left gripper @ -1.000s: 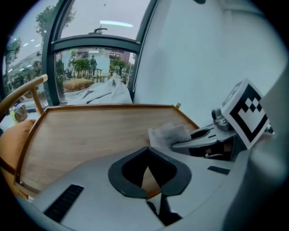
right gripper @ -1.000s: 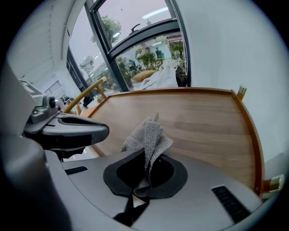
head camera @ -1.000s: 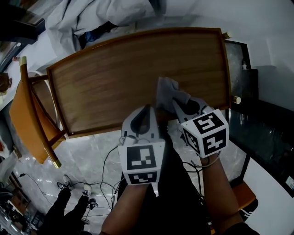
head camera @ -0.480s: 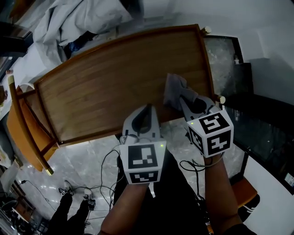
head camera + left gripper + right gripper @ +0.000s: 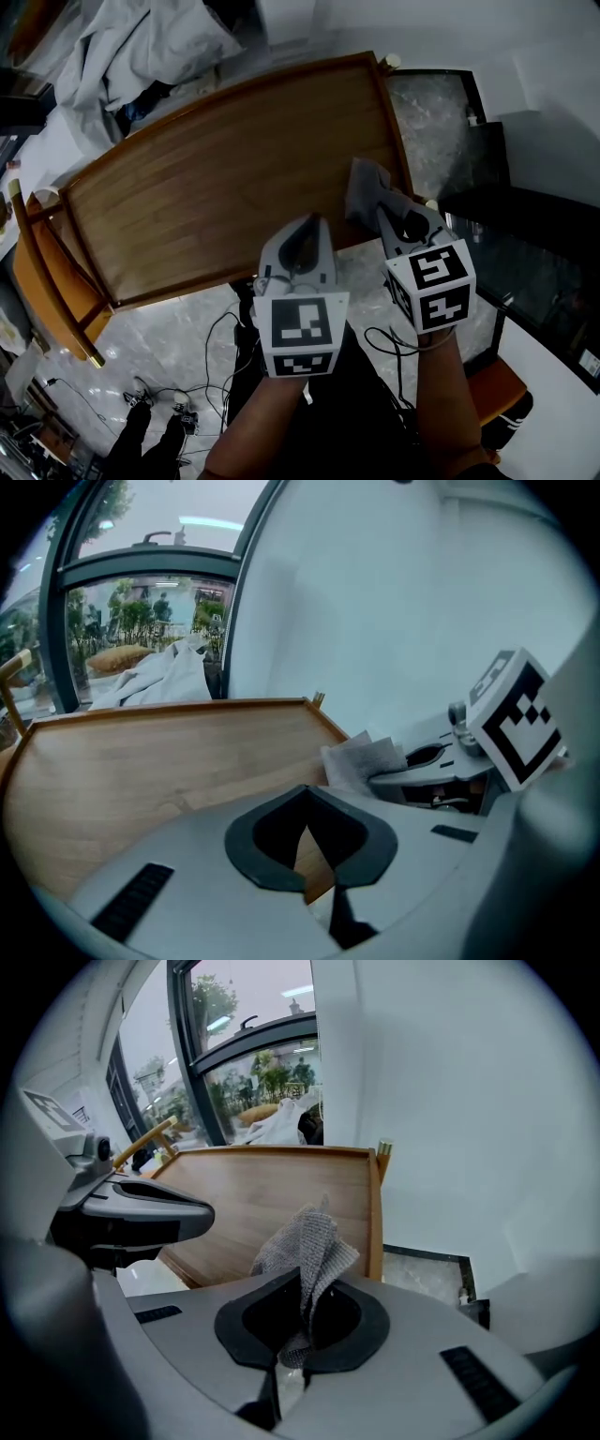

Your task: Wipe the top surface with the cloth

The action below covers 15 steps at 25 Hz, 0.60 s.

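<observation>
A grey cloth (image 5: 362,187) rests over the right end of the brown wooden table top (image 5: 216,197), close to its raised right rim. My right gripper (image 5: 378,204) is shut on the cloth; in the right gripper view the cloth (image 5: 311,1239) bunches up out of the closed jaws. My left gripper (image 5: 304,228) hovers at the table's near edge, left of the right one, shut and holding nothing. The left gripper view shows the cloth (image 5: 362,759) and the right gripper's body to its right.
A wooden chair (image 5: 42,281) stands at the table's left end. White sheets (image 5: 141,42) are heaped beyond the far left corner. A dark glass-topped unit (image 5: 525,253) stands to the right. Cables (image 5: 211,370) lie on the marble floor below.
The right gripper has carried the cloth to the right along the table top, from near the middle front towards the right rim. The left gripper has stayed beside it at the near edge.
</observation>
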Each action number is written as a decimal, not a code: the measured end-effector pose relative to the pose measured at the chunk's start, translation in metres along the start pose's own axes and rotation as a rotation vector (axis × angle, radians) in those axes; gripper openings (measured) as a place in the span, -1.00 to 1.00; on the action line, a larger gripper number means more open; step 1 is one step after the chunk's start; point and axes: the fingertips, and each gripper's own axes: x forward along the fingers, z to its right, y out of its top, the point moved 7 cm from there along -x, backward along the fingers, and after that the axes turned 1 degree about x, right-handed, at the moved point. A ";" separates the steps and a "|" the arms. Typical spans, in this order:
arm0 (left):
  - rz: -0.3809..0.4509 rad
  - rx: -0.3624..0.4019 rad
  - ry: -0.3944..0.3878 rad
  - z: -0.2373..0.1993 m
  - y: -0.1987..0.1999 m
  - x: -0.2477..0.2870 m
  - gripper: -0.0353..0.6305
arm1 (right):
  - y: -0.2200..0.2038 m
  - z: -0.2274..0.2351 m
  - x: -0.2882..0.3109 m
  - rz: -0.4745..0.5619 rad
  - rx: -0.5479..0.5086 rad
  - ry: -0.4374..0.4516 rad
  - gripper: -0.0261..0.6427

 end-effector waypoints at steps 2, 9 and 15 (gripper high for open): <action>0.001 0.005 -0.007 0.004 0.002 0.002 -0.86 | -0.003 0.006 -0.006 -0.005 -0.010 -0.032 -0.84; -0.009 0.024 -0.030 0.016 0.002 0.009 -0.86 | -0.008 0.019 -0.022 -0.014 -0.091 -0.142 -0.84; -0.010 0.027 -0.042 0.021 0.003 0.010 -0.86 | -0.011 0.023 -0.037 0.002 -0.093 -0.186 -0.84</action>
